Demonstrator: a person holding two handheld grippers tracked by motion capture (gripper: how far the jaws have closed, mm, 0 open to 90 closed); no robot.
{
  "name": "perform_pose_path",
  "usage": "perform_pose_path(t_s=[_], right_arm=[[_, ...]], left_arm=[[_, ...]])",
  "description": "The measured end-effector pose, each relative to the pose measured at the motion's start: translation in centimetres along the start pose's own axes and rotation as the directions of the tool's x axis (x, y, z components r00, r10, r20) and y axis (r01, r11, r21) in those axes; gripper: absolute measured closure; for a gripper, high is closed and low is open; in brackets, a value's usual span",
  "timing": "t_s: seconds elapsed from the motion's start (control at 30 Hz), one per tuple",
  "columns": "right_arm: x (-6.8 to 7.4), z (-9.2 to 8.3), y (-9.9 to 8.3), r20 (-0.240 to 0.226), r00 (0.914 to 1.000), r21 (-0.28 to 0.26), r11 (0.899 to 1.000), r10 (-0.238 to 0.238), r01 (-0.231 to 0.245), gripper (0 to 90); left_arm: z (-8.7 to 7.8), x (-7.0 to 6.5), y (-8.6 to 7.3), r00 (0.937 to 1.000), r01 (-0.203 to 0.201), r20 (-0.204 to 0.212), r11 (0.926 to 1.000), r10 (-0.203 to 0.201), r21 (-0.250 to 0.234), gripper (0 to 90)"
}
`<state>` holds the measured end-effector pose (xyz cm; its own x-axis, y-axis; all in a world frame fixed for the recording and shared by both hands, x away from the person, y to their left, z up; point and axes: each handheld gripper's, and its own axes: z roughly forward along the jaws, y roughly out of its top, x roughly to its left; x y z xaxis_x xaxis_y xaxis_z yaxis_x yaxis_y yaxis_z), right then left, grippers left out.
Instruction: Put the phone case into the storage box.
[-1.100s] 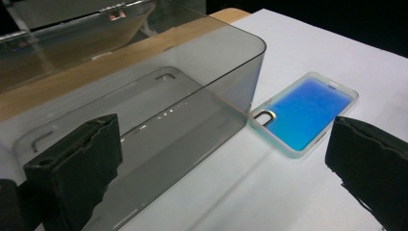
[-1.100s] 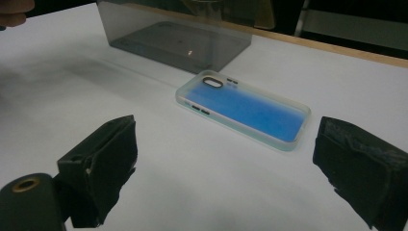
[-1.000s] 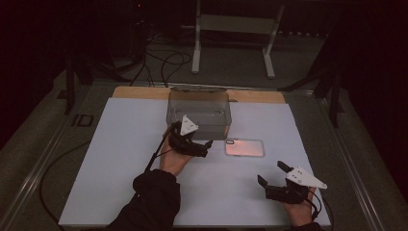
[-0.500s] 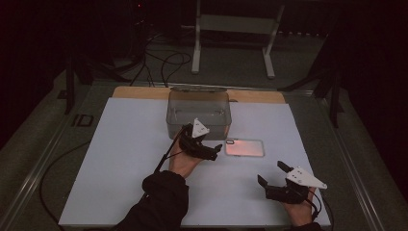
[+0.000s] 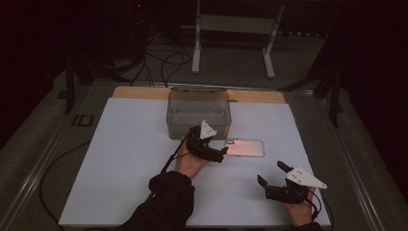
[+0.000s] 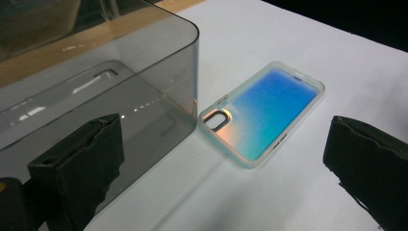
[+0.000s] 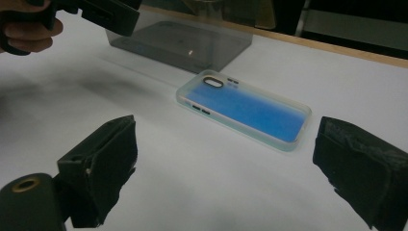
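A translucent phone case with a blue-pink sheen lies flat on the white table cover, just right of the front corner of a clear smoky plastic box. My left gripper hovers at the case's left end, in front of the box, and its jaws stand wide open. From the left gripper view, the case lies ahead between the open jaws, camera hole nearest, with the box at the left. My right gripper rests open near the front right edge. Its own view faces the case.
The box looks empty and sits at the back middle of the cover, near a wooden strip. A metal stand and cables lie on the dark floor beyond the table. The person's left hand holds the other gripper.
My left gripper has moved right and a little nearer, from the box's front wall to the left end of the phone case. The right gripper has stayed put.
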<state>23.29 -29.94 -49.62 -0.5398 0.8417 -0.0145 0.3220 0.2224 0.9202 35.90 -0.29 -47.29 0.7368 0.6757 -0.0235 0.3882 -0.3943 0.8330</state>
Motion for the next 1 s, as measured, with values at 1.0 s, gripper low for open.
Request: perform_pose_path(t_s=[1.0], right_arm=[[0.0,0.0,0.0,-0.001,1.0000,0.002,1.000,0.001,-0.001,8.3]], left_arm=[[5.1,-2.0,-0.3,0.9987,0.047,-0.022,0.9922,-0.045,0.115,24.7]])
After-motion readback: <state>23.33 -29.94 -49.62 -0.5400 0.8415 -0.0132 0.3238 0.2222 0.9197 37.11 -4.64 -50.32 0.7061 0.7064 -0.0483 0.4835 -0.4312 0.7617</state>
